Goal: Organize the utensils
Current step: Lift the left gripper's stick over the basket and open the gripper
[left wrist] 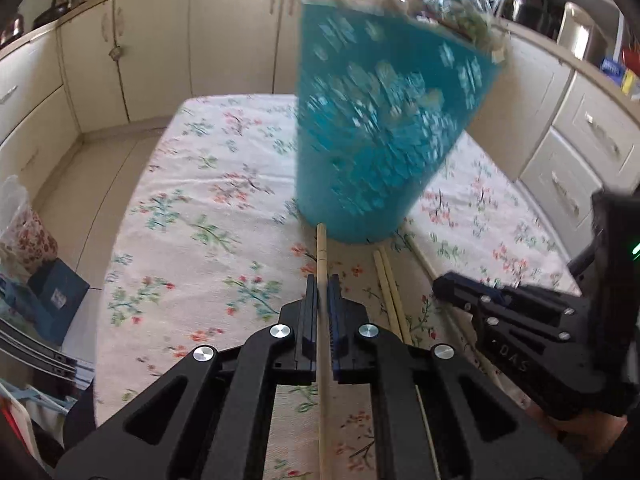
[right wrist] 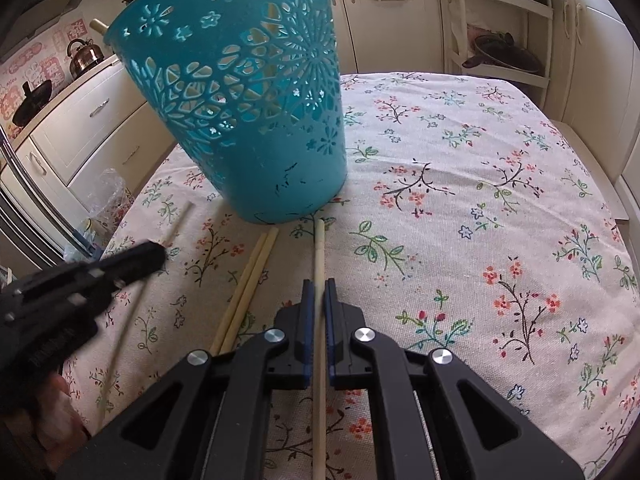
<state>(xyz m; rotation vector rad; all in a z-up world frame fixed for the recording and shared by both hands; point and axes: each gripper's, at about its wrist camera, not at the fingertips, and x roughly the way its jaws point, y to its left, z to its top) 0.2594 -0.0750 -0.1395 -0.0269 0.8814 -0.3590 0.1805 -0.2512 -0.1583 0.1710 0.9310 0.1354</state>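
Note:
A teal cut-out basket (left wrist: 380, 128) (right wrist: 248, 112) stands on the floral tablecloth (left wrist: 200, 200) (right wrist: 480, 200), with a pale stick inside. My left gripper (left wrist: 323, 284) is shut on a wooden chopstick (left wrist: 322, 256) whose tip reaches the basket's base. My right gripper (right wrist: 319, 286) is shut on another wooden chopstick (right wrist: 319, 248), its tip also at the basket's base. Two loose chopsticks (left wrist: 390, 288) (right wrist: 250, 276) lie side by side between the grippers. A thin skewer (right wrist: 132, 308) lies by the left gripper. The right gripper also shows in the left wrist view (left wrist: 444, 286).
Cream kitchen cabinets (left wrist: 160, 48) surround the table. A plastic bag (left wrist: 24, 224) and boxes sit off the table's left side. A kettle (right wrist: 86, 56) stands on a counter, and a white rack (right wrist: 500, 40) holds pans beyond the table.

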